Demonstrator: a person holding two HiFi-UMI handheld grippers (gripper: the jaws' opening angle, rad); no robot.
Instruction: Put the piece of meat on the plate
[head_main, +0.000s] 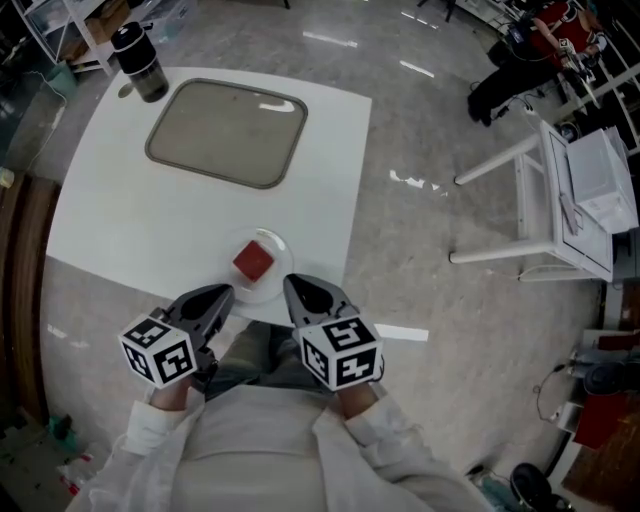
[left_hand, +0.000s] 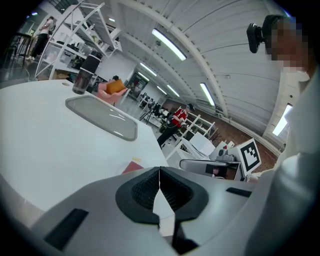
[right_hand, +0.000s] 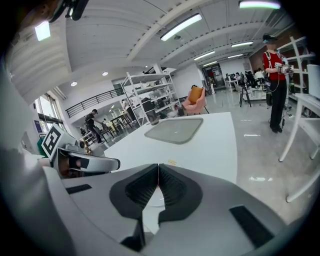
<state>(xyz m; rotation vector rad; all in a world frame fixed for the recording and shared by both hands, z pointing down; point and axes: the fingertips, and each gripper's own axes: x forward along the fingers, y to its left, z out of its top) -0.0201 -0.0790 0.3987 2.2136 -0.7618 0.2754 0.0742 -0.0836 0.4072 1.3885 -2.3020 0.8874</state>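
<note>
A red square piece of meat (head_main: 253, 261) lies on a small clear plate (head_main: 275, 285) at the near edge of the white table (head_main: 150, 210). My left gripper (head_main: 222, 294) is held just off the table's near edge, left of the plate, jaws shut and empty. My right gripper (head_main: 291, 287) sits right of the plate, also shut on nothing. In the left gripper view a corner of the meat (left_hand: 131, 167) peeks over the shut jaws. The right gripper view shows its jaws pressed together, with the plate mostly hidden behind them.
A grey tray (head_main: 228, 131) lies at the table's far side, with a dark tumbler (head_main: 138, 61) at the far left corner. A white stand (head_main: 560, 205) is on the floor to the right. People stand farther off in the room.
</note>
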